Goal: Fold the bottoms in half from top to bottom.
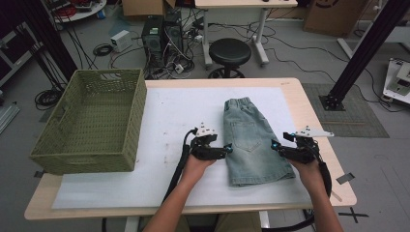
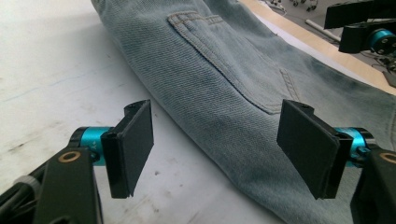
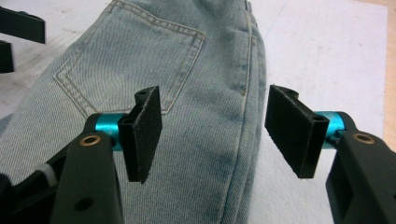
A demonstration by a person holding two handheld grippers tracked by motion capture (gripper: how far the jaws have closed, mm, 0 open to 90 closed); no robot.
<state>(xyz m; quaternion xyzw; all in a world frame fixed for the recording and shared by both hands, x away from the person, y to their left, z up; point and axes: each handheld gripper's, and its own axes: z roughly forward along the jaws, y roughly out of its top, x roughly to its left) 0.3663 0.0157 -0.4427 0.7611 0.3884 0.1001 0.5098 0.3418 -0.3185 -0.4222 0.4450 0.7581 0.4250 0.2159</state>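
Folded light-blue denim shorts (image 1: 254, 140) lie on the white sheet (image 1: 169, 121), waistband at the far end and back pocket up. My left gripper (image 1: 227, 149) sits at the shorts' left edge, about mid-length. In the left gripper view my left gripper (image 2: 217, 149) is open: one jaw is over the sheet, the other over the denim (image 2: 224, 70), and neither pad presses. My right gripper (image 1: 274, 145) is at the shorts' right edge. In the right gripper view my right gripper (image 3: 215, 135) is open, straddling the folded side seam of the shorts (image 3: 187, 70).
A green woven basket (image 1: 92, 121) stands on the table's left end, reaching past the sheet. The wooden table edge (image 1: 319, 125) runs close to the right hand. Beyond the table are a black stool (image 1: 229, 50), computer towers (image 1: 162, 34) and floor cables.
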